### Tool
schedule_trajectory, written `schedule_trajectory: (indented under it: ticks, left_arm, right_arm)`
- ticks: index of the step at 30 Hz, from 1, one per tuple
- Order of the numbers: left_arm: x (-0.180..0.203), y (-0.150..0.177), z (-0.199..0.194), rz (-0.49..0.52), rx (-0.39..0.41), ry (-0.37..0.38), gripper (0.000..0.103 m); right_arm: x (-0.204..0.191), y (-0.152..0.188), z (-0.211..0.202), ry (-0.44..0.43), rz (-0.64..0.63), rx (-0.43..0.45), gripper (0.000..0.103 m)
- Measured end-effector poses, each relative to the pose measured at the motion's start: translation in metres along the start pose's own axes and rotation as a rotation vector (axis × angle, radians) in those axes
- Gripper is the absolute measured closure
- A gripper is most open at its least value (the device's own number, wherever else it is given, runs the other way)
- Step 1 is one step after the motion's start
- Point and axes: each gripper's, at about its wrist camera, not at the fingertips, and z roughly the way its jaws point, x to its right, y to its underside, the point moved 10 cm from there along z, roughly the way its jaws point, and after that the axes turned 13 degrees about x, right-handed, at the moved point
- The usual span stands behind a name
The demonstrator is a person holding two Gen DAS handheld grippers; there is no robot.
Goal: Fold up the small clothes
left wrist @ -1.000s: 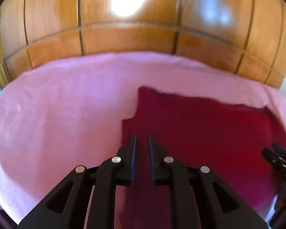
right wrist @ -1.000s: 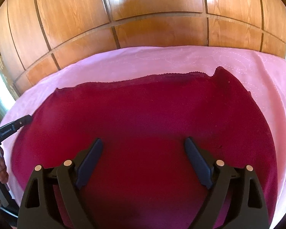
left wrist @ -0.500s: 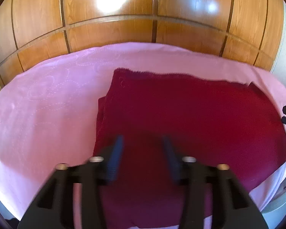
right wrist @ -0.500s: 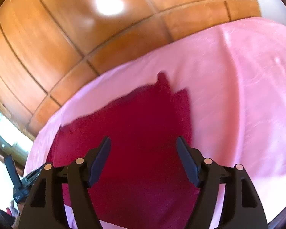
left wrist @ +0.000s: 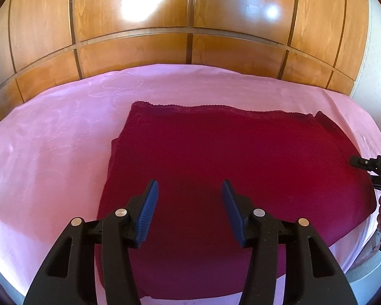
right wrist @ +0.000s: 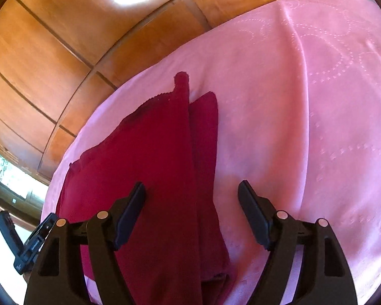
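Garment: a dark red knitted cloth [left wrist: 231, 167], folded into a rough rectangle, lies flat on the near right part of a pink bedspread with stitched dotted circles [left wrist: 53, 137]; its far edge is scalloped.
Layers: in the right wrist view the dark red knitted cloth [right wrist: 149, 167] shows a lower layer peeking out along its right side, and one far corner pokes up as a small tab.
Left gripper [left wrist: 189, 209]: black, with blue ribbed pads — fingers spread wide, holding nothing, above the near half of the cloth.
Right gripper [right wrist: 191, 216]: black fingers also set well apart and empty; it straddles the cloth's right edge, left finger over red fabric, right finger over pink bedspread [right wrist: 304, 101].
Backdrop: glossy wooden wall panels [left wrist: 190, 20] behind the bed, with bright glare spots.
Far left, right wrist view: a strip of daylit window [right wrist: 10, 175].
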Motion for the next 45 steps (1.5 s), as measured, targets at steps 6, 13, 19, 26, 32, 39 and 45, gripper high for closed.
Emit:
schedule_trajectory:
  ticks: [6, 13, 19, 26, 32, 39, 45]
  left_arm:
    - [0.004, 0.001, 0.006, -0.002, -0.006, 0.01, 0.052]
    - [0.007, 0.007, 0.019, -0.013, -0.034, 0.02, 0.052]
    - [0.006, 0.009, 0.024, -0.016, -0.035, 0.019, 0.052]
    - [0.002, 0.008, 0.023, -0.031, -0.033, 0.029, 0.052]
    - [-0.003, 0.006, 0.019, -0.058, -0.031, 0.05, 0.052]
    - [-0.011, 0.003, 0.012, -0.094, -0.026, 0.073, 0.055]
    - [-0.035, -0.006, -0.002, -0.151, -0.008, 0.09, 0.055]
  right_arm:
    - [-0.007, 0.013, -0.006, -0.054, -0.04, -0.07, 0.032]
    - [-0.013, 0.02, -0.007, -0.072, -0.048, -0.108, 0.05]
    - [-0.025, 0.024, -0.006, -0.078, -0.06, -0.129, 0.077]
    - [-0.037, 0.021, -0.011, -0.059, -0.075, -0.134, 0.08]
    - [-0.068, 0.012, -0.012, -0.074, -0.098, -0.114, 0.081]
    - [-0.137, -0.006, -0.015, -0.153, -0.144, -0.084, 0.083]
    - [-0.224, -0.008, -0.002, -0.271, -0.227, -0.088, 0.083]
